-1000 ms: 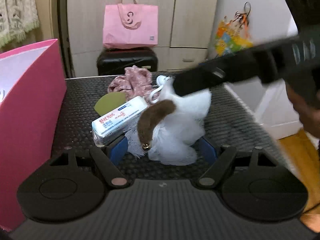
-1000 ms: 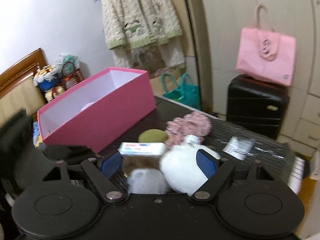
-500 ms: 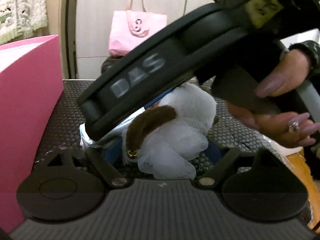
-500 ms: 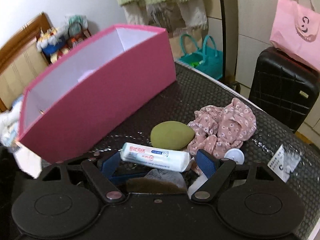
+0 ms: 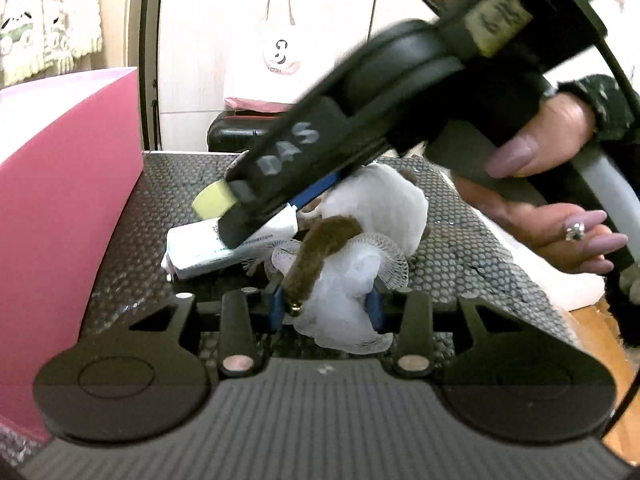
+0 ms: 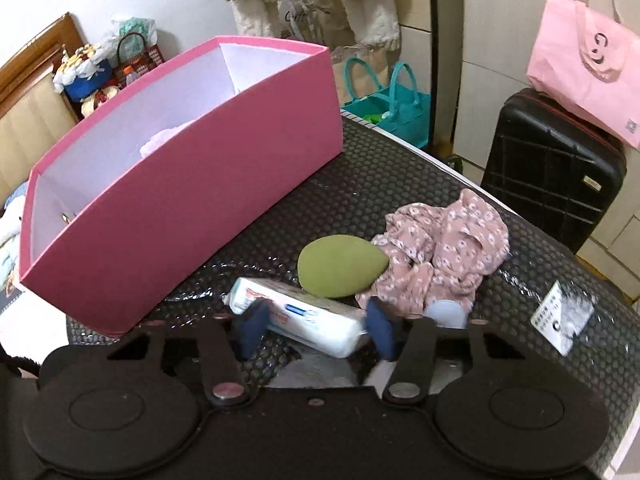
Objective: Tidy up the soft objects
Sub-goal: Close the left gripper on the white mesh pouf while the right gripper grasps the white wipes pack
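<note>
Since a second ago the left gripper (image 5: 326, 308) has narrowed its jaws onto the white mesh puff (image 5: 344, 300), and the right gripper (image 6: 316, 330) has swung from the plush down over the tissue pack (image 6: 308, 316). The puff, with its brown strap (image 5: 320, 248), lies on the tabletop (image 5: 460, 256) at six o'clock in the left view, clenched between the blue pads. The right jaws straddle the pack, spread and not yet gripping. The green sponge (image 6: 340, 266) and floral cloth (image 6: 440, 256) sit toward twelve o'clock, the pink box (image 6: 200, 200) at ten. The loose mesh may slip out when lifted, or the strap snag the white plush (image 5: 384, 208). The right gripper's body hides much of the plush.
</note>
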A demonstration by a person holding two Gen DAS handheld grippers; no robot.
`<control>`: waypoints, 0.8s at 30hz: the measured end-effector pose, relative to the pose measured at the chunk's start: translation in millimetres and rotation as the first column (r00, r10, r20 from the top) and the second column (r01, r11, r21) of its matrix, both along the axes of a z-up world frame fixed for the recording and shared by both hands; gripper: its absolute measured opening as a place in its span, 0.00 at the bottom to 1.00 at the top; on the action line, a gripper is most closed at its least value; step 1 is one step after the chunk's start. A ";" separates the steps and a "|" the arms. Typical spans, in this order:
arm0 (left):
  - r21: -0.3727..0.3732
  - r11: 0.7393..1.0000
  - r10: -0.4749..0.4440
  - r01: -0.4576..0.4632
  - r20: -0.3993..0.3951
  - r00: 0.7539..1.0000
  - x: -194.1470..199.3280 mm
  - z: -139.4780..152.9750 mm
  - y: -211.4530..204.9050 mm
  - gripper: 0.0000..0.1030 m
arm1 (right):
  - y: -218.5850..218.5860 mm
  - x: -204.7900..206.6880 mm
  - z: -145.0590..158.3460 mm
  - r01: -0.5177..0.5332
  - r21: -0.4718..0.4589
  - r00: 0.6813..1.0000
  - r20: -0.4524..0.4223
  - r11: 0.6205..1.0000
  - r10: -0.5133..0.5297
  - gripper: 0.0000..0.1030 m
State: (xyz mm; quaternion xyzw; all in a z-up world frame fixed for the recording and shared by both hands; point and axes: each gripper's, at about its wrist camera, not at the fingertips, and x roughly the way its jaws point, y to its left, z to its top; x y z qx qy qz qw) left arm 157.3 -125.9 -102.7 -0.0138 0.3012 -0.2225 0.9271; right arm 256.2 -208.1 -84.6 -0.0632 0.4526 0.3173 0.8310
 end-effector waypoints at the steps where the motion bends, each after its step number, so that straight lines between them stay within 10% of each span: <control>1: -0.004 1.000 -0.002 0.002 -0.005 1.000 -1.3 1.0 2.5 0.37 | -1.2 -2.2 -0.4 -0.001 -0.006 1.000 0.003 1.000 0.001 0.42; 7: -0.033 0.999 -0.040 0.038 -0.081 0.996 1.8 6.1 17.8 0.44 | 3.3 -10.8 -3.4 -0.091 -0.011 0.996 -0.007 0.996 0.091 0.47; 14: -0.024 0.999 -0.036 0.034 -0.098 0.995 -6.2 5.6 21.9 0.59 | 31.5 -0.4 -13.7 -0.132 -0.101 0.991 0.005 0.986 0.133 0.82; 24: -0.047 0.999 -0.028 0.023 -0.110 0.994 1.5 -6.4 27.2 0.76 | 41.7 -9.7 -15.2 -0.157 -0.152 0.984 0.064 0.976 0.168 0.59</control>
